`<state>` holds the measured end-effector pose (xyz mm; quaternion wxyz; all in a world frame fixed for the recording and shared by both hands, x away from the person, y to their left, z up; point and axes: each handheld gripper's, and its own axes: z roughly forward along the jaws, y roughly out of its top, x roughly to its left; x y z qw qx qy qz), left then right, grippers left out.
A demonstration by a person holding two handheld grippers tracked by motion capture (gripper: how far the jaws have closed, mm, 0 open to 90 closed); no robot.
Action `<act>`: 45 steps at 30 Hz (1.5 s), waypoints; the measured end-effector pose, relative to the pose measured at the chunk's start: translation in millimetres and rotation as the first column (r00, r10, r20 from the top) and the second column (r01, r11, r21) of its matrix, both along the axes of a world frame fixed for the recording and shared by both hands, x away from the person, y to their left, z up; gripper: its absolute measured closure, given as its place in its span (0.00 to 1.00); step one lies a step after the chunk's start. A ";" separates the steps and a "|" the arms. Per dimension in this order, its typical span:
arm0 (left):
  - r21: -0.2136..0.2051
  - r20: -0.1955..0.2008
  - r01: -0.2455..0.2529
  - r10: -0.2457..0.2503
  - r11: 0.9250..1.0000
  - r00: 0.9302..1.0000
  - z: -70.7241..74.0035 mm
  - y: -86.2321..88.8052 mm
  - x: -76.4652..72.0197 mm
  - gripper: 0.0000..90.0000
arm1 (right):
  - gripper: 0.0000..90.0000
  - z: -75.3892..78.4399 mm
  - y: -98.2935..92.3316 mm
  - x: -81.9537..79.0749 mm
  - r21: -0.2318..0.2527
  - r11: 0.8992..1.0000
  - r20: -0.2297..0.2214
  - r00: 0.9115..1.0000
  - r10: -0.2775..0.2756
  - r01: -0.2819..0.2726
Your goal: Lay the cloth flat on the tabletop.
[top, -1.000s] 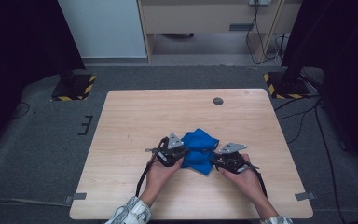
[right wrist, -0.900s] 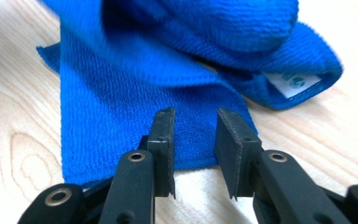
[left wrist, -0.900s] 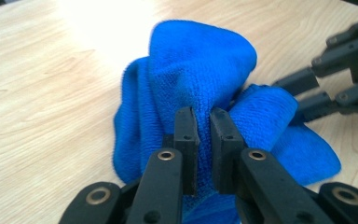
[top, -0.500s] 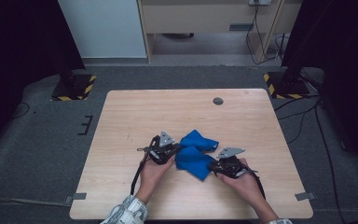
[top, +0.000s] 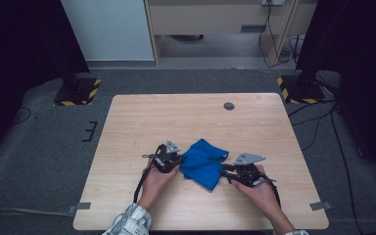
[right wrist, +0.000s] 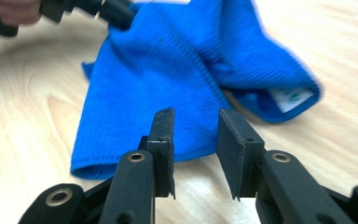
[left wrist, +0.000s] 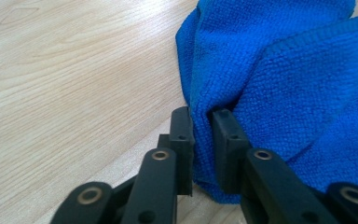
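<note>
A blue microfibre cloth point(top: 203, 159) lies crumpled on the wooden table point(top: 176, 112) between my two grippers. My left gripper point(top: 179, 160) sits at the cloth's left edge. In the left gripper view, a fold of the cloth point(left wrist: 284, 70) fills the narrow gap of the left gripper point(left wrist: 203, 116) and touches both pads; these jaws have just been opening. My right gripper point(top: 223, 171) is at the cloth's right corner. In the right gripper view the right gripper point(right wrist: 196, 116) stands open, low over the near edge of the cloth point(right wrist: 168, 60), pinching nothing. A white label point(right wrist: 291, 98) shows at one corner.
A small round dark grommet point(top: 229, 105) sits near the table's far edge. Black stands with yellow-and-black striped bases point(top: 76, 93) point(top: 301, 90) flank the far corners. A cabinet stands beyond on grey floor.
The left gripper has moved left and slightly down. The cloth has gone from a tight bunch between the grippers to a wider, flatter shape on the table. The right hand has drifted slightly nearer.
</note>
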<state>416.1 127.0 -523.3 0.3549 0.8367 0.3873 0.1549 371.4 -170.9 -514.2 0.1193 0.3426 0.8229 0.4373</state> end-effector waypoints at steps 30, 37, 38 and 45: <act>-0.017 0.089 0.056 -0.054 0.998 0.995 28.1 -19.1 -9.2 0.67 | 0.75 -13.4 8.4 37.4 -0.081 0.995 0.018 0.998 -0.055 0.056; 0.031 0.047 0.079 -0.080 0.996 0.996 18.5 -22.5 -5.1 0.72 | 0.79 -19.3 15.4 42.5 -0.105 0.993 0.007 0.998 -0.055 0.055; 0.033 0.040 0.076 -0.077 0.997 0.996 17.3 -22.4 -4.6 0.76 | 0.85 -19.7 16.2 42.7 -0.110 0.992 0.014 0.998 -0.055 0.057; 0.011 0.048 0.053 -0.054 0.999 0.997 21.9 -17.6 -4.3 0.95 | 1.00 -17.9 16.5 42.2 -0.110 0.993 0.013 0.999 -0.042 0.043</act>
